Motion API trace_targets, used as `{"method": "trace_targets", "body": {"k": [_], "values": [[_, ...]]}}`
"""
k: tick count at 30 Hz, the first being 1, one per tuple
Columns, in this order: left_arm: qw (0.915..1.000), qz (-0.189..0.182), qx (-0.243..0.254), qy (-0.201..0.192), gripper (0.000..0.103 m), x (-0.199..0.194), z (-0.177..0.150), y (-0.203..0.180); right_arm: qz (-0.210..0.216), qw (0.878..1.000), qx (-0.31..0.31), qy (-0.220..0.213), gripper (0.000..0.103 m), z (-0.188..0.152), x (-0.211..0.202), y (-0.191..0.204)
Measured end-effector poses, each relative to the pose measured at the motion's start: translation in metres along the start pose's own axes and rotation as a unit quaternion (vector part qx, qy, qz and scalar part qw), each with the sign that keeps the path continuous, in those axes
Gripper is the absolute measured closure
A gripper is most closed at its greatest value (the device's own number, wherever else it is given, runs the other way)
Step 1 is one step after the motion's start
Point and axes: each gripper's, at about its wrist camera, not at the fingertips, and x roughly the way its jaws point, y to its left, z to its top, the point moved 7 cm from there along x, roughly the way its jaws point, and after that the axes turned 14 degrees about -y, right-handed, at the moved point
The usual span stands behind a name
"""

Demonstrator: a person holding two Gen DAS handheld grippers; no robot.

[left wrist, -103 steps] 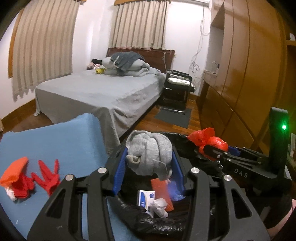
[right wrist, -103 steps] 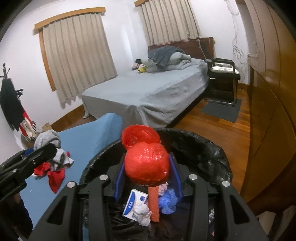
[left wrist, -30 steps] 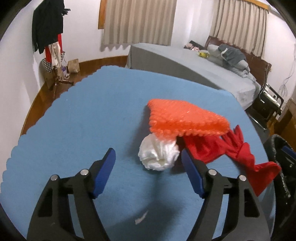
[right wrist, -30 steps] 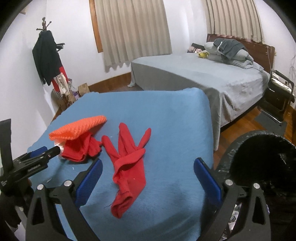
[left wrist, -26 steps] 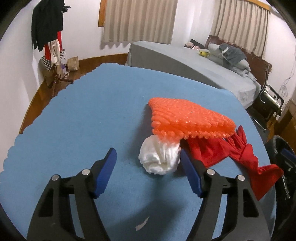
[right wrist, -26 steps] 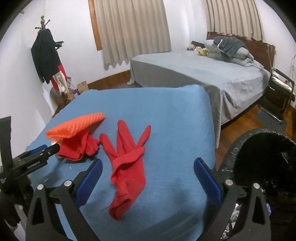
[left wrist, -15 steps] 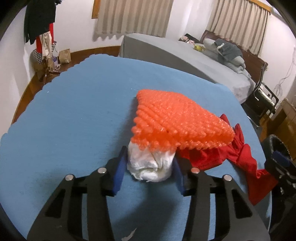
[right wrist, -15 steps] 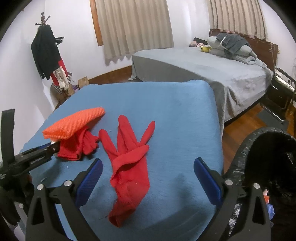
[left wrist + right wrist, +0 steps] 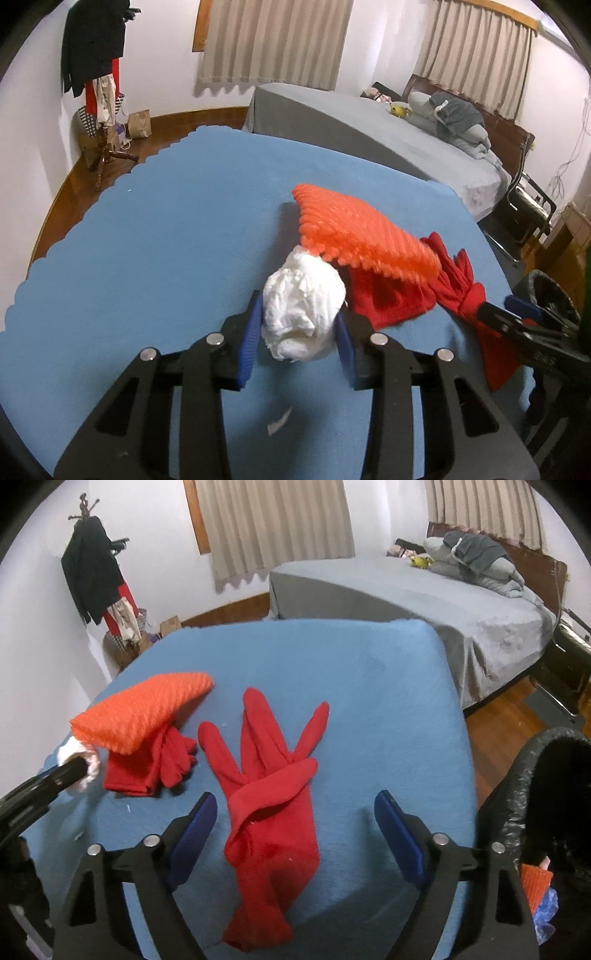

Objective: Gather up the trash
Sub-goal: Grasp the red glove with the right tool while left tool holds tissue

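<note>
Left wrist: left gripper (image 9: 299,341) has now clamped onto the white tissue wad (image 9: 301,314) (was just straddling it), dragging it from under the orange bubble wrap (image 9: 364,236). Right wrist: right gripper (image 9: 295,834), jaws spread wide, has crept over the red glove (image 9: 269,805) on the blue tablecloth (image 9: 369,686).

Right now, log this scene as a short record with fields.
left gripper: shut on white paper wad
right gripper: open, empty, around long red glove
orange textured piece: lying over folded red glove
surface: blue cloth
bin: black-lined trash bin, right of the cloth
</note>
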Motion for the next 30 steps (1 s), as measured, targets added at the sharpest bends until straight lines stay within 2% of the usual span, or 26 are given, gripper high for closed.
{"method": "trace_targets", "body": {"k": [3, 11, 13, 16, 18, 21, 30], "values": [[1.0, -0.002, 0.002, 0.002, 0.067, -0.006, -0.004, -0.004, 0.002, 1.0, 0.002, 0.015, 0.026, -0.006, 0.005, 0.002], [0.9999, -0.005, 0.015, -0.004, 0.067, -0.019, -0.01, -0.019, 0.006, 1.0, 0.004, 0.017, 0.032, -0.008, 0.001, 0.004], [0.9998, -0.008, 0.017, -0.007, 0.067, -0.021, -0.01, -0.023, 0.006, 1.0, 0.003, 0.02, 0.038, -0.009, 0.001, 0.005], [0.9998, -0.012, 0.015, -0.009, 0.067, -0.023, -0.009, -0.03, 0.014, 1.0, 0.003, 0.025, 0.054, -0.011, -0.001, 0.007], [0.9997, -0.016, 0.015, -0.013, 0.067, -0.026, -0.008, -0.034, 0.024, 0.999, 0.003, 0.03, 0.07, -0.011, -0.001, 0.01], [0.9993, -0.024, 0.018, -0.021, 0.067, -0.032, -0.003, -0.043, 0.038, 0.999, 0.007, 0.03, 0.079, -0.011, -0.006, 0.013], [0.9984, -0.034, 0.029, -0.036, 0.067, -0.046, 0.01, -0.061, 0.059, 0.998, 0.021, -0.008, 0.081, 0.012, -0.041, 0.012]]}}
